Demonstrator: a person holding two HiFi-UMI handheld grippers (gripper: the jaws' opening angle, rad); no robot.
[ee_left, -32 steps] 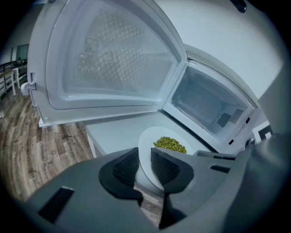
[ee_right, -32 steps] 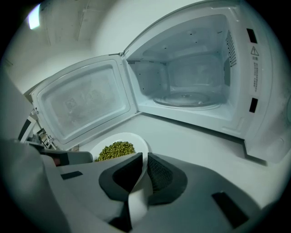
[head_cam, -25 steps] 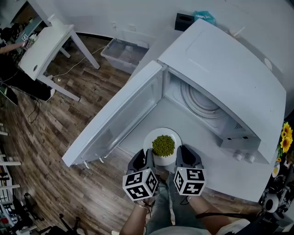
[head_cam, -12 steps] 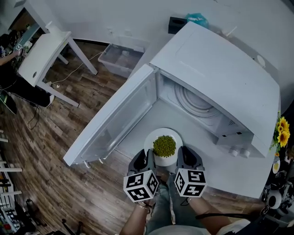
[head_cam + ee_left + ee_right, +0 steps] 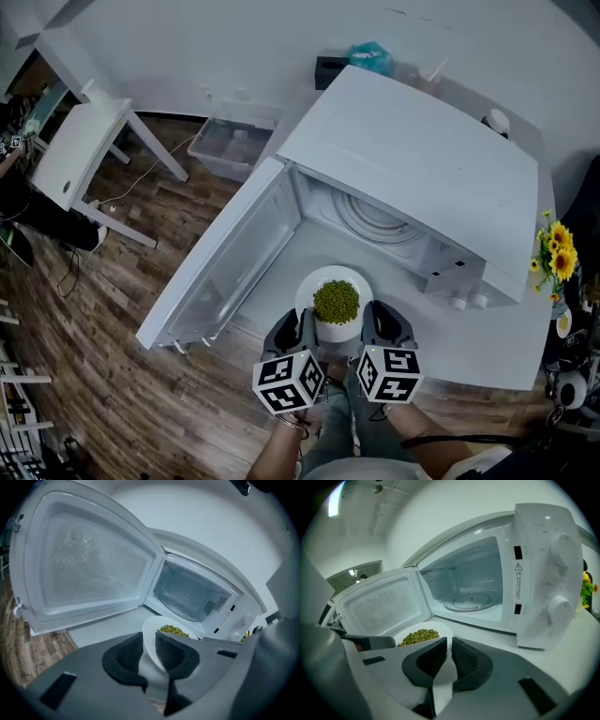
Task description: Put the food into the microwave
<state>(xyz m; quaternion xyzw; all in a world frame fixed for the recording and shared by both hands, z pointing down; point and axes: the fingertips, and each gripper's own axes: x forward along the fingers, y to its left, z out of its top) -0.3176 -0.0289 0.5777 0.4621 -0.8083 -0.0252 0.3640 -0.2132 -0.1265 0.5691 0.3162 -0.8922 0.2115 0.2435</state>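
Item: white round dish of green beans (image 5: 336, 300), opposite rims clamped in left tool (image 5: 300, 330) and right tool (image 5: 373, 326), both equally near. Open white microwave (image 5: 412, 169) cavity lies straight ahead, upper centre of frame.

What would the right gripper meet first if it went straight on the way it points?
Likely the turntable: the right gripper, shut on the plate, points into the open microwave, and nothing shows in between. Depth is unclear.
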